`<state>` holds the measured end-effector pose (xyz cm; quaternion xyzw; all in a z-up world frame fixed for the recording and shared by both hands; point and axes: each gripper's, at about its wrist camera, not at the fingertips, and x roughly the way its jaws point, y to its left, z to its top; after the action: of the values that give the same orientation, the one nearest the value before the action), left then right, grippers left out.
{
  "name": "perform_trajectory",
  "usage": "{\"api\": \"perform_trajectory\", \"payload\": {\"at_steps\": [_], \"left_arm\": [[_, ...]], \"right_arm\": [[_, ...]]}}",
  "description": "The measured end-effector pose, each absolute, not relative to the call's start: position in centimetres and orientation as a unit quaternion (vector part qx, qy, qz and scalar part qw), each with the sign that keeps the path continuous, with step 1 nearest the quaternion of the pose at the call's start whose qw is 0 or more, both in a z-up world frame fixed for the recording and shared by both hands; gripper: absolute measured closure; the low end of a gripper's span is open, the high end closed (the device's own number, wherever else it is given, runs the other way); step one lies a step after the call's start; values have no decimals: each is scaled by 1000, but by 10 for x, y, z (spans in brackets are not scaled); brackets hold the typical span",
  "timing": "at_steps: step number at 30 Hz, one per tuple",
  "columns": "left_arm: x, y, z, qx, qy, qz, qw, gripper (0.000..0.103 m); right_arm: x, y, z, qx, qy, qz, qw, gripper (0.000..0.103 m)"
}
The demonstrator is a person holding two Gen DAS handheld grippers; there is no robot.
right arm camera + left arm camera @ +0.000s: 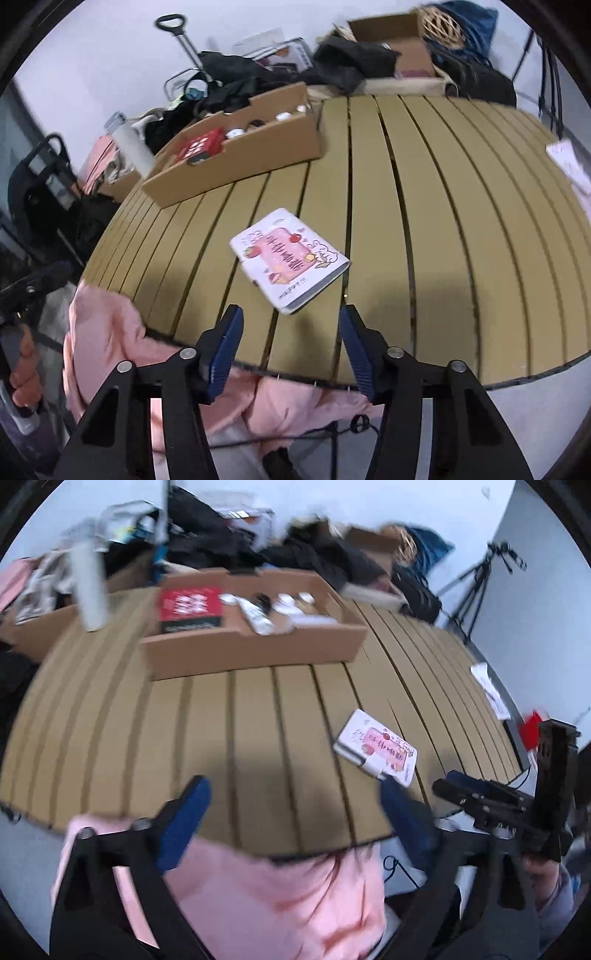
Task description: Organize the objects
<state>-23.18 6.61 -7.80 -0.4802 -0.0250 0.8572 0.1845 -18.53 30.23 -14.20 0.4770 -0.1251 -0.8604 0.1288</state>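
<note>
A small white notebook with a pink cartoon cover lies flat on the slatted tan table, near its front edge; it also shows in the left wrist view, notebook. My right gripper hovers just in front of it, blue pads apart, nothing between them. My left gripper stands open over the table's near edge, left of the notebook, empty. A shallow cardboard tray at the back holds a red box and several small white items. The right gripper's body shows at the right of the left wrist view.
A white bottle stands left of the tray. Dark bags, clothes and a cardboard box pile up behind the table. A tripod stands far right. Papers lie at the table's right edge. A pink garment hangs below the front edge.
</note>
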Motion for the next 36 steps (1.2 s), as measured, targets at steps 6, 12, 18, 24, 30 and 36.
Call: {"api": "perform_trajectory", "payload": {"at_steps": [6,12,18,24,30,36], "left_arm": [[-299,143,-136,-511,1,830,221,49],[-307,138,-163,-524,-50,820,226,66],[-282,128,-159,-521,-55,822,224,74],[-285,115,-166,-524,-80,821,214,50],[-277,119,-166,-521,-69,827,201,53],[-267,112,-165,-516,-88,826,208,74]], "right_arm": [[-215,293,-175,491,-121,-855,114,46],[-248,293,-180,484,-104,-861,120,54],[-284,285,-180,476,-98,-864,133,71],[-285,266,-176,478,-42,-864,148,71],[-274,269,-177,491,-44,-855,160,71],[-262,269,-181,489,-61,-853,173,71]]}}
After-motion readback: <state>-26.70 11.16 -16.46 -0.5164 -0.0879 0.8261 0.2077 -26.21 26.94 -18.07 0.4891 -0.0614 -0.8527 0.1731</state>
